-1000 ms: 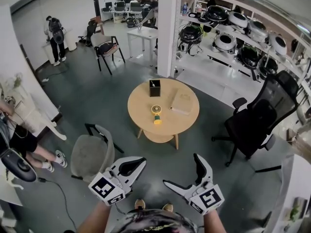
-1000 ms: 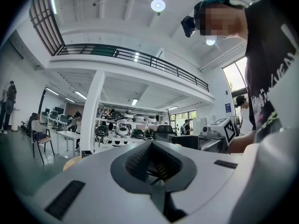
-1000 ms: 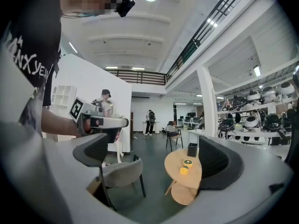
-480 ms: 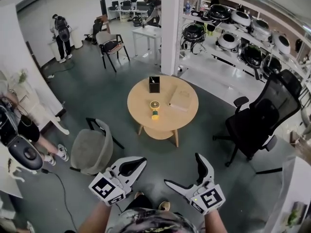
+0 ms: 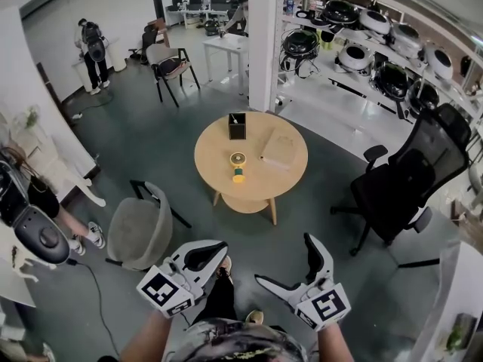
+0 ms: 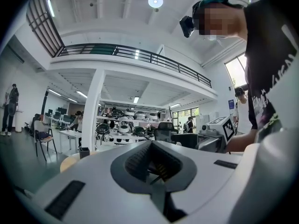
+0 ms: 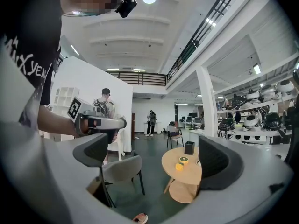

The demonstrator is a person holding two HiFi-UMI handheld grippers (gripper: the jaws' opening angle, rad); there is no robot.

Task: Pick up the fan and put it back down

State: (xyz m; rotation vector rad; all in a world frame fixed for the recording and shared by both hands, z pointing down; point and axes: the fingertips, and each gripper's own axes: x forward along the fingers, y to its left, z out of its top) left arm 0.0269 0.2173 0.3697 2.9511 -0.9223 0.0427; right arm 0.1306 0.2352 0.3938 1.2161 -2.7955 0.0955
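Centre of the round pale-wood worktop (image 5: pixel 283 187) is where the small yellow fan with a round ringed head (image 5: pixel 238 164) stands, upright and untouched. It looks light and rigid, probably hard plastic. The grille may be the delicate part, so the squat yellow base or the stem under the head seems the safer place to grip. It may tip if nudged from one side. On the worktop's far edge is a black open-topped box (image 5: pixel 237 126), and on its right part lies a flat tan box (image 5: pixel 280 149). A grey padded chair (image 5: pixel 139 236) stands left of the worktop, and a black mesh office chair (image 5: pixel 407 179) stands to its right. Both tools hang well short of the worktop's near side. The left gripper (image 5: pixel 213 252) has its fingers pressed together and empty, while the right gripper (image 5: pixel 284 259) has its fingers spread apart, holding nothing.
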